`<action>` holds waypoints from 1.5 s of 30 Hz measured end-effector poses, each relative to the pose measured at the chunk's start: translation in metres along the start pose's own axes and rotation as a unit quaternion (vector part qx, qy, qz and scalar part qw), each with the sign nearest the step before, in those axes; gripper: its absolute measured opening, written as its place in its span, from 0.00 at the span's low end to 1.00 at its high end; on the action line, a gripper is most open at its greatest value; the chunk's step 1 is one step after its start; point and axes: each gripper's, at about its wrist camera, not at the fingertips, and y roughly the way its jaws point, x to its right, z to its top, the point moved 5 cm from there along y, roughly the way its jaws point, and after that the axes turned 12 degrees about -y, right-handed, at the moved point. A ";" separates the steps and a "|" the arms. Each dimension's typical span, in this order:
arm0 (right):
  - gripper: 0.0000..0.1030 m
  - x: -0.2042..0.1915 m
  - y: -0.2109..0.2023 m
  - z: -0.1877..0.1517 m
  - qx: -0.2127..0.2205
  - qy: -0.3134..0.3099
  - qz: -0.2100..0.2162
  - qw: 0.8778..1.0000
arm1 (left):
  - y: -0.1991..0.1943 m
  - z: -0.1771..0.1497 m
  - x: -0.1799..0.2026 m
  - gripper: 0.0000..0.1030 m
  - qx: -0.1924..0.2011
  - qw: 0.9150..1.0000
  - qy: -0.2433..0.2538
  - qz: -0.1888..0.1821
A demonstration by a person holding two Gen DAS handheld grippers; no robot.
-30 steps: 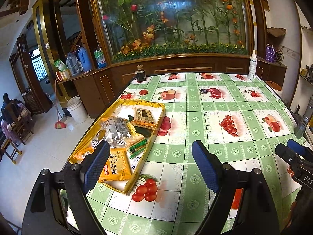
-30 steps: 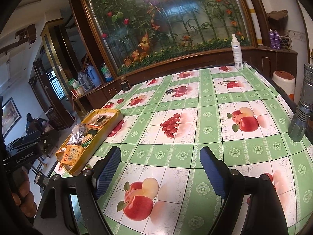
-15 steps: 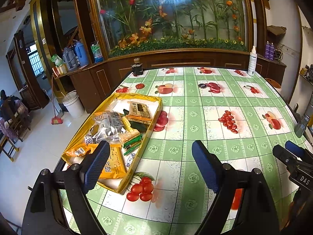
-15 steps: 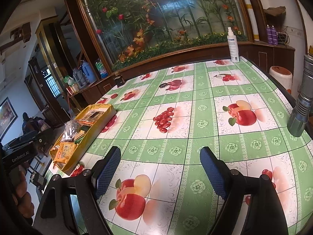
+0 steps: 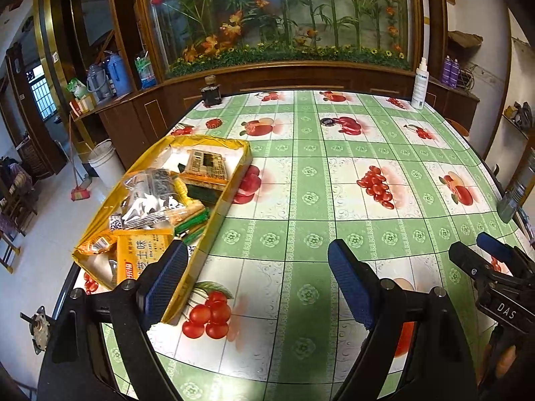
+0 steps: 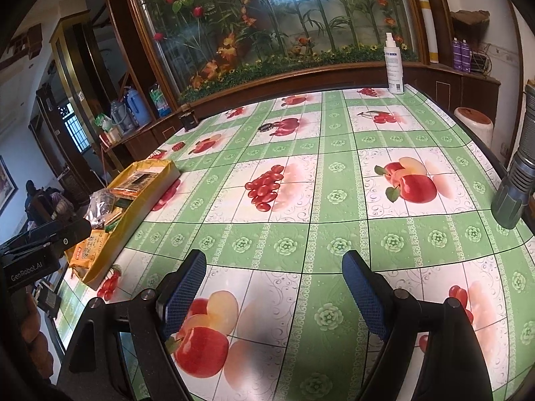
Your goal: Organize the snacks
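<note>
A yellow tray (image 5: pixel 239 170) of snacks lies at the table's left edge; it also shows in the right wrist view (image 6: pixel 133 215). In it are an orange packet (image 5: pixel 143 250), clear crinkly bags (image 5: pixel 150 193), green sticks (image 5: pixel 192 225) and a tan box (image 5: pixel 205 167). My left gripper (image 5: pixel 257 284) is open and empty, above the table just right of the tray's near end. My right gripper (image 6: pixel 281 294) is open and empty over the table's near middle; it shows at the right of the left wrist view (image 5: pixel 481 260).
The table has a green fruit-print cloth (image 5: pixel 311 197). A white spray bottle (image 6: pixel 394 63) and a dark jar (image 5: pixel 210 92) stand at the far edge. A grey metal flashlight (image 6: pixel 516 180) stands at the right edge. A wooden cabinet with a flower display (image 5: pixel 281 16) is behind.
Both grippers have drawn back and risen a little, so the table and tray sit lower in view. Both stay open and empty.
</note>
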 end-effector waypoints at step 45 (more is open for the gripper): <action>0.83 0.007 0.011 -0.007 -0.029 -0.013 -0.024 0.999 | 0.020 -0.007 0.007 0.84 -0.028 1.000 -0.001 -0.005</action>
